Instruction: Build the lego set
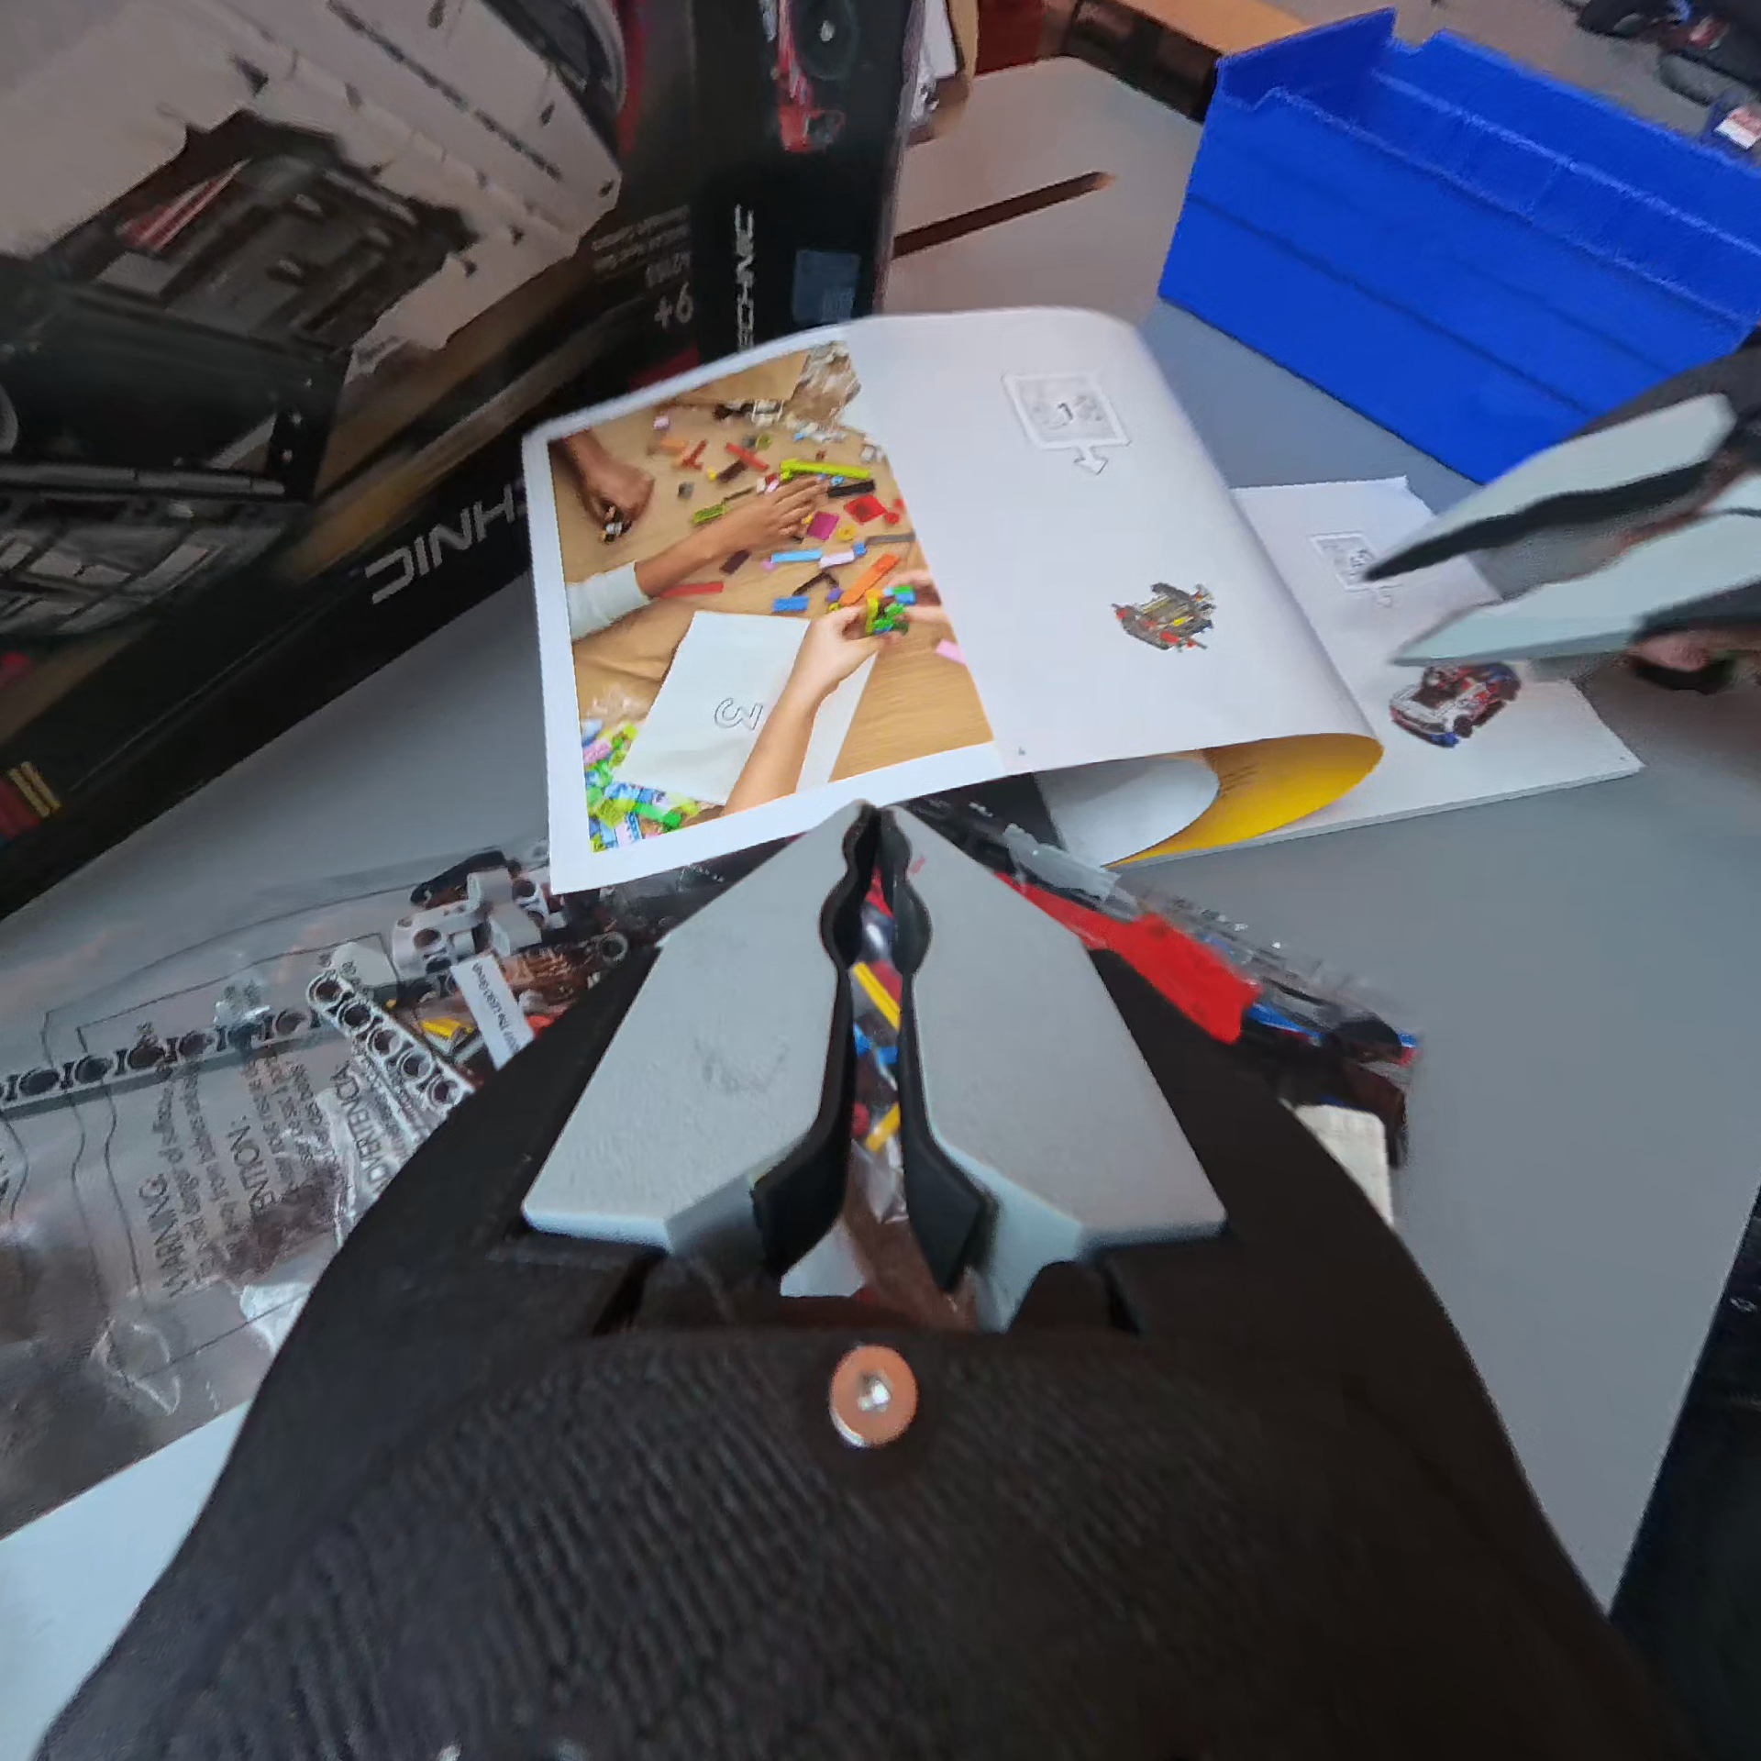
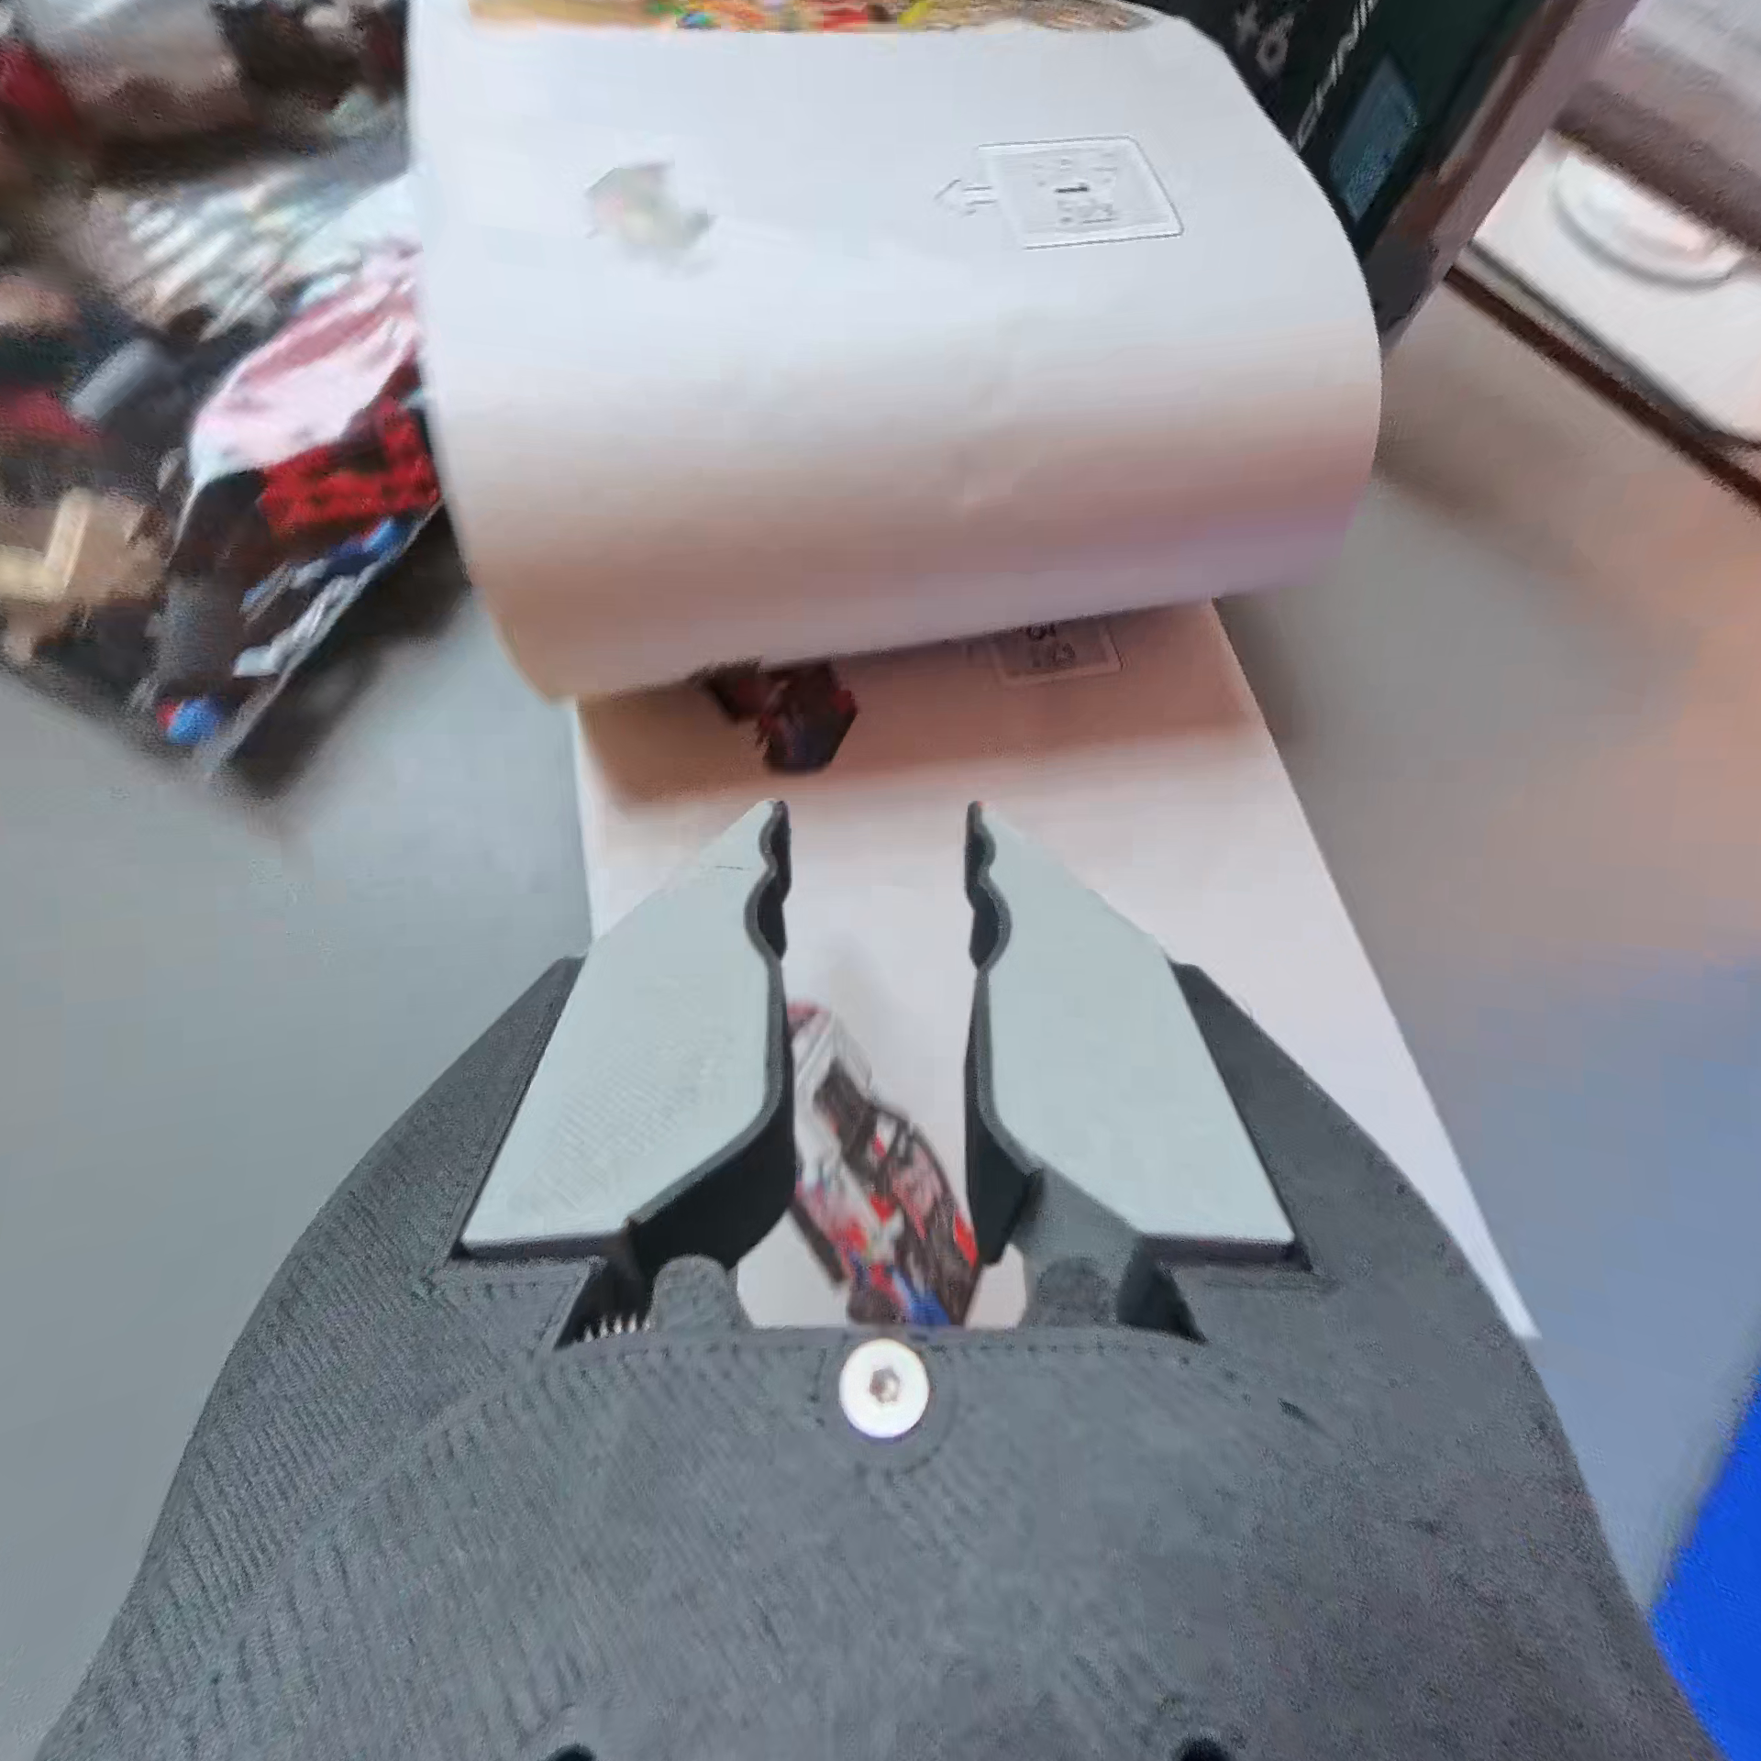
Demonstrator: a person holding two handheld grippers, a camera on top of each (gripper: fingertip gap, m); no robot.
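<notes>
Booklet (image 1: 1048, 591): lying open on the grey table (image 1: 1525, 1096), in front of the set's boxes; its turned pages are curling up over the flat page below.
Left tongs (image 1: 877, 829): clenched, tips meeting at the near edge of the lifted page; whether they are pinching the paper I cannot tell.
Right tongs (image 2: 877, 839): released, fingers apart, hovering over the flat page with the printed car.
Risk: the curled pages are looking springy and may be flopping back or creasing if the edge slips; a hard pull could be tearing the sheet.
Parts bags (image 1: 238, 1096): lying unopened under and beside the left tongs, crowding the booklet's near edge.
Boxes (image 1: 286, 333): standing just behind the booklet, limiting room there.
Blue bin (image 1: 1448, 286): sitting beyond the booklet, apart from it.
</notes>
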